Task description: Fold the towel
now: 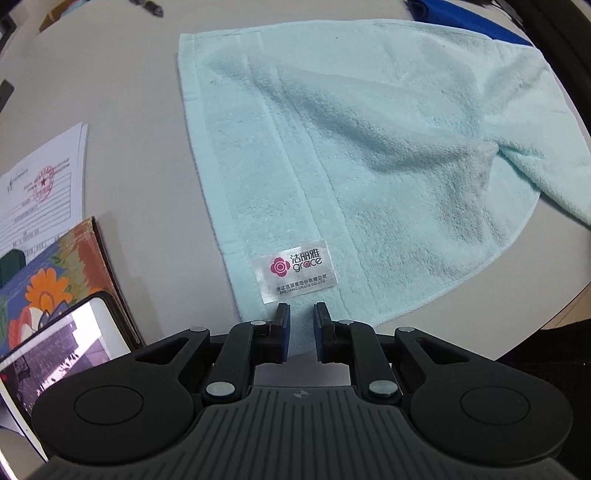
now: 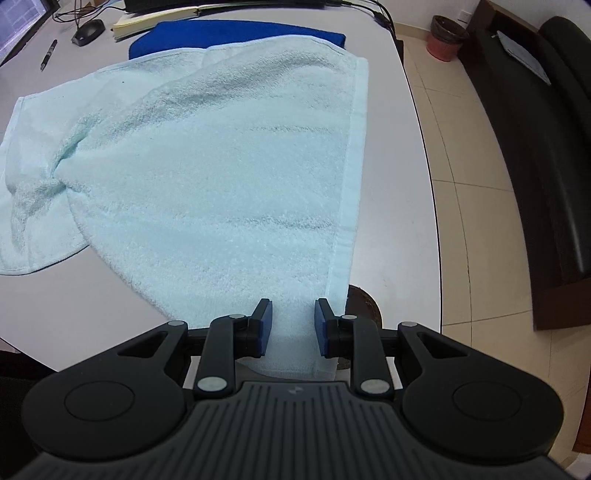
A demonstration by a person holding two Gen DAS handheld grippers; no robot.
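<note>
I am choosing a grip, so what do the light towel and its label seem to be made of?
Towel: soft looped terry, probably cotton, with a matte fuzzy pile. Label: smooth woven or satin fabric, judging by its slight sheen.

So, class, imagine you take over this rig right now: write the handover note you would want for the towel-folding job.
Left gripper: shut on the towel's near corner, just below its label.
Right gripper: shut on the other near corner, by the table's edge.
Towel: spread across the table, with a twisted bunch in the middle of its near edge; its far edge overlaps a blue cloth.
Done: both near corners gripped.
Left: no fold made yet. Probably smooth out the twist, then carry both corners over to the far edge.
</note>
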